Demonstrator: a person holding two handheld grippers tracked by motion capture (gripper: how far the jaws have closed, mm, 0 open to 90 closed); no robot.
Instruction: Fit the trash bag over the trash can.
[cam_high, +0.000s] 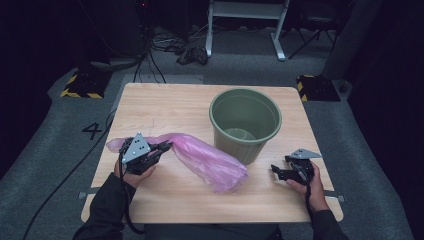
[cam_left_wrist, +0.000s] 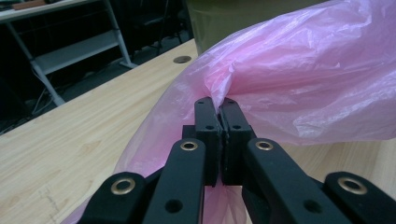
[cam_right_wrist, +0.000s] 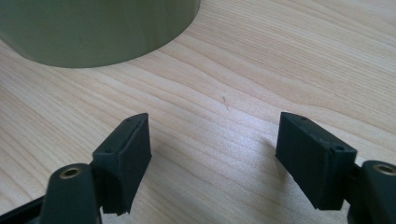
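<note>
High view: pink plastic bag (cam_high: 200, 157) sprawled across wooden table (cam_high: 165, 107), just beside green bin (cam_high: 245, 122); left gripper (cam_high: 162, 148) at its gathered end, right gripper (cam_high: 276, 171) near the bin, low over bare wood.

Left gripper view: jaws pinched tight on a thin fold of film. Likely to slip or tear if tugged.

Right gripper view: jaws spread wide, holding nothing.

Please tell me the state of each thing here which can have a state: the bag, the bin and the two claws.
pink plastic bag: crumpled, lying on the table, one fold pinched
green bin: upright, no bag in it
left claw: shut on the bag's film
right claw: open, nothing between its jaws, low over the table
</note>
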